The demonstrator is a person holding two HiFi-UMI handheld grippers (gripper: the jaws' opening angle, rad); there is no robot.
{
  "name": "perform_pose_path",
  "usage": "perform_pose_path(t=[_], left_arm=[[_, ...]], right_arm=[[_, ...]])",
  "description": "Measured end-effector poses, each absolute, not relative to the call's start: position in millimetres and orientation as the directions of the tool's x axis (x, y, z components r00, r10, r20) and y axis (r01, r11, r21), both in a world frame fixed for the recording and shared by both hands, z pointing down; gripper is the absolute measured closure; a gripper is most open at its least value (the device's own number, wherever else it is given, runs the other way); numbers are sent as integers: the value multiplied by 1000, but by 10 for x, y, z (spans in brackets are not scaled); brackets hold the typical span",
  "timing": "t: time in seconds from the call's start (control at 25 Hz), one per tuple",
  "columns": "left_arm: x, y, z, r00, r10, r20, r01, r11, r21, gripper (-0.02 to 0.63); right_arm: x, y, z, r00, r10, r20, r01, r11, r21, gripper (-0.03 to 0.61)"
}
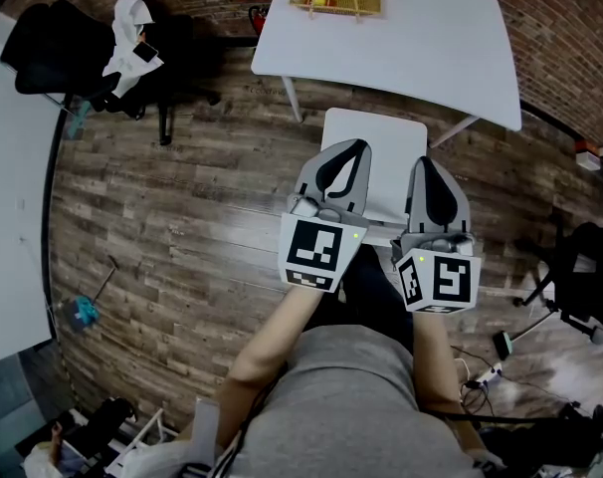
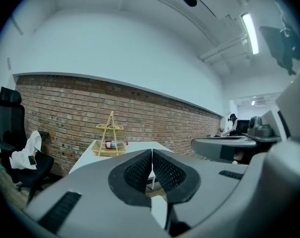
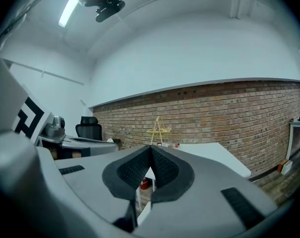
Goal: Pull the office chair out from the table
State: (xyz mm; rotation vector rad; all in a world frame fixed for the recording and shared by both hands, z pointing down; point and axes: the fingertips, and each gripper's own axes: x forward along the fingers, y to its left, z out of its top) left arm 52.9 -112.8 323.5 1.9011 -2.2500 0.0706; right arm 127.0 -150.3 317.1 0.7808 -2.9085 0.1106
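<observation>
The floor [image 1: 182,227] is worn, matt wood planking. The surface [image 1: 431,58] looks smooth white; the wall [image 2: 66,108] rough brick.

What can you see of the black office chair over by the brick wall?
The black office chair stands upright on the wooden floor near the brick wall, well apart from the white table. It has a tall back with a headrest, a padded-looking seat and a spoked base. A crumpled white cloth lies over the seat, with a small dark flat item, maybe a phone, on it.
</observation>
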Motion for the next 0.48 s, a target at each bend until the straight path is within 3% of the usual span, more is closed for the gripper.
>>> perform_pose_path(t=[0.48], left_arm=[[596,-1087,3211,-151,-973,175,-982,167,83,598]], right_arm=[[1289,-1485,3168,-858,-491,153,-499,867,-14,563]])
